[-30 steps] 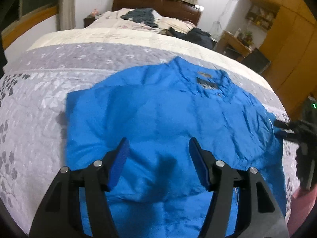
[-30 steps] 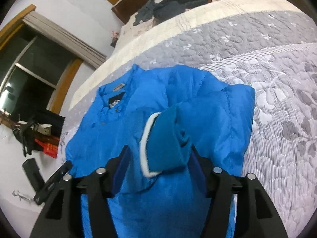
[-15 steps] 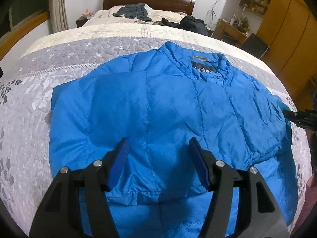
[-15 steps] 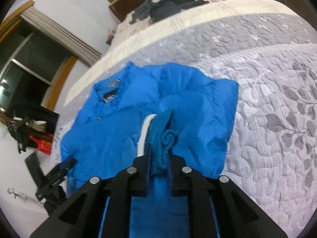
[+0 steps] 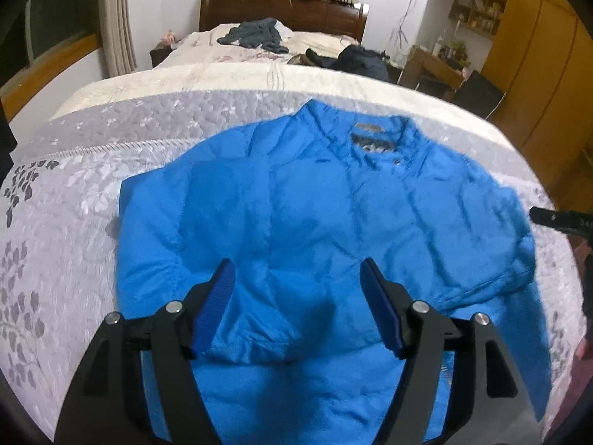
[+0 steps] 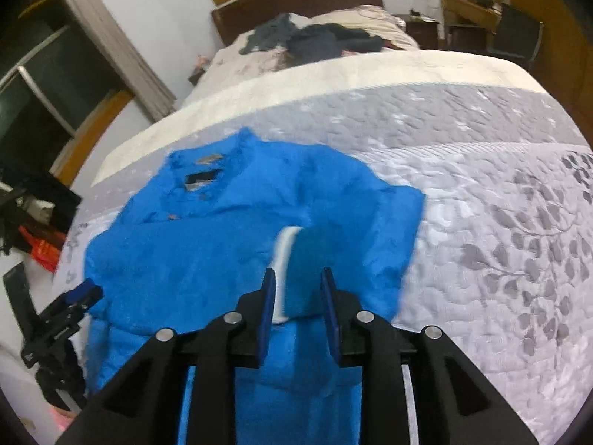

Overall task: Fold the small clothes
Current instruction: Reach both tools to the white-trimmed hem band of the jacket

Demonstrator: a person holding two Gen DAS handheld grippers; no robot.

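Observation:
A blue puffer jacket lies front-up on the grey quilted bedspread, collar toward the headboard. My left gripper hovers open over its lower left part with nothing between the fingers. In the right wrist view the jacket has one sleeve drawn over the body. Its cuff, with white lining showing, sits between the pads of my right gripper, which is shut on it. The right gripper shows at the jacket's right edge, and the left gripper appears at lower left.
Dark clothes are piled near the wooden headboard. A desk and a yellow wardrobe stand to the right of the bed. Black and red items lie on the floor at the left.
The right gripper went from open around the cuff to shut on it, and its jaws now stand slightly wider. The left gripper stayed open and drew back from the jacket.

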